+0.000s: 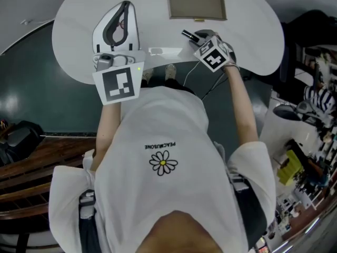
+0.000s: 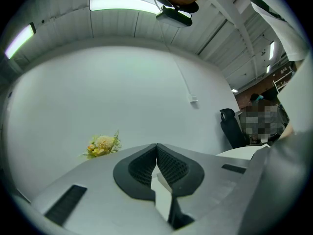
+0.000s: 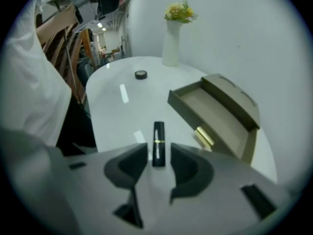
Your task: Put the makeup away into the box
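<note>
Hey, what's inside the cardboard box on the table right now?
The box looks empty: only its bare brown floor shows. The strip behind its near wall is hidden. The lipstick lies outside it.

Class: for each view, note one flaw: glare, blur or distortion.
Head view: the wide lens bows the table edge into a curve. Left gripper view: the ceiling light strip blows out white. Right gripper view: a glare streak lies on the table beyond the lipstick; the near foreground blurs.

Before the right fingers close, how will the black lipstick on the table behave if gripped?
The lipstick seems a glossy round tube lying flat, so it may roll on the smooth table if nudged. It looks rigid and probably light; the gloss might slip.
</note>
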Demonstrator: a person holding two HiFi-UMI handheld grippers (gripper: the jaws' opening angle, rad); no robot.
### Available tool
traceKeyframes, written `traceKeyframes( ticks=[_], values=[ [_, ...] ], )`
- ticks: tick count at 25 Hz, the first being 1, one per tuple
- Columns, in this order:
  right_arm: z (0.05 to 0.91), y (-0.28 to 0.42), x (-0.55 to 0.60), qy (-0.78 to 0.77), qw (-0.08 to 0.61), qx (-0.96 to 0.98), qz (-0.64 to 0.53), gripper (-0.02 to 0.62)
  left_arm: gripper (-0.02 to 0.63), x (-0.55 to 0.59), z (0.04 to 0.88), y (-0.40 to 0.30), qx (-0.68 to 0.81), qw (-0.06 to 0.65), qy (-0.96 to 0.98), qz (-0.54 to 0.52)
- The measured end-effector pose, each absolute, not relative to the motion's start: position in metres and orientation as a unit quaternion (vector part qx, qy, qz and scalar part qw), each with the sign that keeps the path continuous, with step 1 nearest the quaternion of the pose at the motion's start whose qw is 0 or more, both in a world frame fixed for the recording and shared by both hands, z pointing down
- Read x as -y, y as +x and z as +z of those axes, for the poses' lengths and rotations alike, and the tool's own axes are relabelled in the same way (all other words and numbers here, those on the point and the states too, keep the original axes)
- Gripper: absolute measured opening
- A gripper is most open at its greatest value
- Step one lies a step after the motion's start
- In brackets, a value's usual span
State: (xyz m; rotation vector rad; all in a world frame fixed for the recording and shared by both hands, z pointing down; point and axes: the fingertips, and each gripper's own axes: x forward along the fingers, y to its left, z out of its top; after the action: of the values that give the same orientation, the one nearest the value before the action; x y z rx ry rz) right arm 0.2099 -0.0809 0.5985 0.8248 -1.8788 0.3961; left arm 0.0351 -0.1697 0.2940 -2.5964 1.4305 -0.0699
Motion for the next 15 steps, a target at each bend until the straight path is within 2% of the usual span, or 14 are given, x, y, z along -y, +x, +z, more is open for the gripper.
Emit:
traceKeyframes(
  ticks=[3, 15],
  values=[
    [0.602, 0.213, 0.084, 0.340, 0.507, 0.775, 0.167, 0.133, 0.021, 0.172, 0.295, 0.033, -0.483, 0.089, -0.871, -0.022],
    [0.604, 0.211, 0.081, 0.338, 0.491, 0.780, 0.192, 0.115, 0.021, 0.174, 0.300, 0.037, -0.477, 0.088, -0.874, -0.025]
  ],
)
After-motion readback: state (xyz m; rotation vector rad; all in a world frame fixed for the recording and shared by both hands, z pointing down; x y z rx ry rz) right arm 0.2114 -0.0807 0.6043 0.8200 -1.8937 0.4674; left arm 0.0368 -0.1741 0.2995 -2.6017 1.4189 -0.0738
